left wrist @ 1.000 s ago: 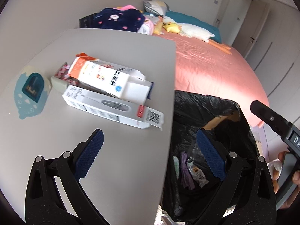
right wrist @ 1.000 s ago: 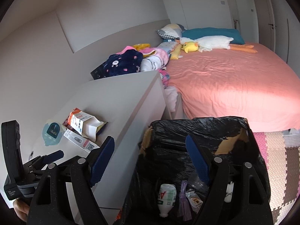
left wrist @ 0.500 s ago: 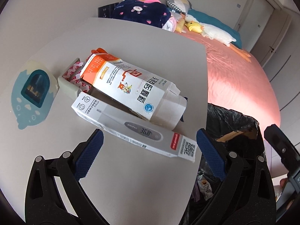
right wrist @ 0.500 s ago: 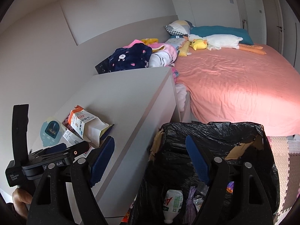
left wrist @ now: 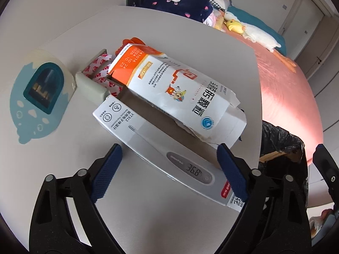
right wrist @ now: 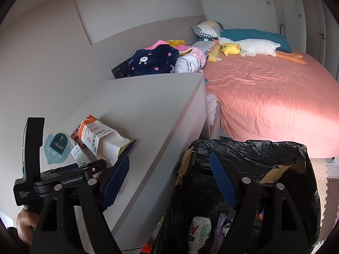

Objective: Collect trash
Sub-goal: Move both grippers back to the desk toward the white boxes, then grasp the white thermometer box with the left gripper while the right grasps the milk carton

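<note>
On the white dresser top (left wrist: 190, 33), the left gripper (left wrist: 167, 167) straddles the near end of a thermometer box (left wrist: 161, 154); its jaws are closing, pads not yet pressing. An orange-and-white carton (left wrist: 180, 93) lies across that box. Beside the dresser, the right gripper (right wrist: 169, 182) hangs with jaws apart and empty over the black-lined trash bin (right wrist: 264, 154).

Black tongs (left wrist: 169, 169) with blue textured pads (left wrist: 106, 173) and silver screws.

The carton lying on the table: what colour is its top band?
Orange, clearest in left wrist view.
</note>
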